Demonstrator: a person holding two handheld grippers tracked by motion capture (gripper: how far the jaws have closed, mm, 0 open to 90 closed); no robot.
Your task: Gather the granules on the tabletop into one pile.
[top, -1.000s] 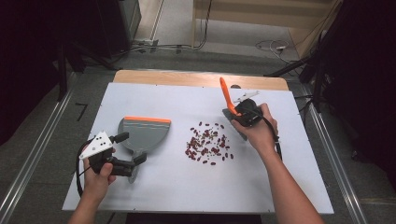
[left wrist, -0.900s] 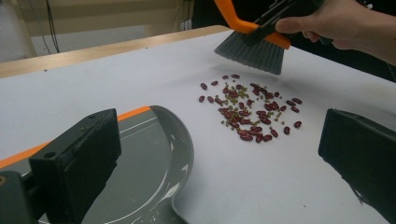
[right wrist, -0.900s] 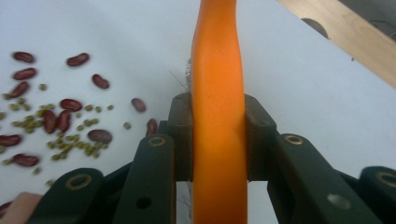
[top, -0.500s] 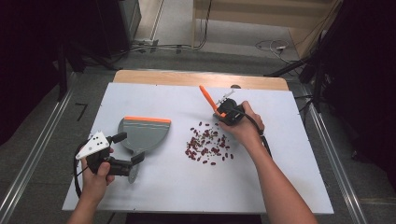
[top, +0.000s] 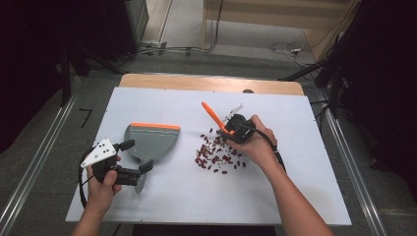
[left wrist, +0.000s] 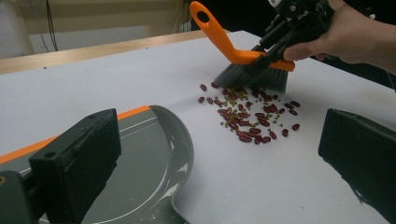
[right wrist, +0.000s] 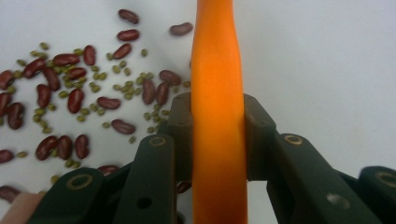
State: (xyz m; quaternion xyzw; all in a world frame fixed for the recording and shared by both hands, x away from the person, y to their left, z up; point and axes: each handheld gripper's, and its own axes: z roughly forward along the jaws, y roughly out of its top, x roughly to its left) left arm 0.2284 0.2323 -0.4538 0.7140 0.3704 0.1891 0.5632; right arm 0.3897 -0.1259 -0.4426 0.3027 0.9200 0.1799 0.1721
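A grey dustpan (top: pixel 152 140) with an orange lip lies left of centre on the white board. My left gripper (top: pixel 136 155) rests at the pan's near corner by its handle, open; its jaws stand wide apart, one over the pan (left wrist: pixel 140 158). A scatter of red kidney beans and small green beans (top: pixel 216 155) lies mid-board. My right gripper (top: pixel 231 129) is shut on the orange handle of a hand brush (right wrist: pixel 218 70). The brush's dark bristles (left wrist: pixel 252 77) touch the far edge of the beans (left wrist: pixel 247 119). Beans (right wrist: pixel 70 93) lie left of the handle.
The white board (top: pixel 295 172) sits on a wooden table whose bare strip (top: pixel 211 82) runs along the back. Metal floor rails (top: pixel 34 167) flank both sides. Cables lie on the floor behind.
My right hand has carried the brush leftward and slightly down, from the board's right side to the far edge of the beans. The left hand and dustpan have stayed put.
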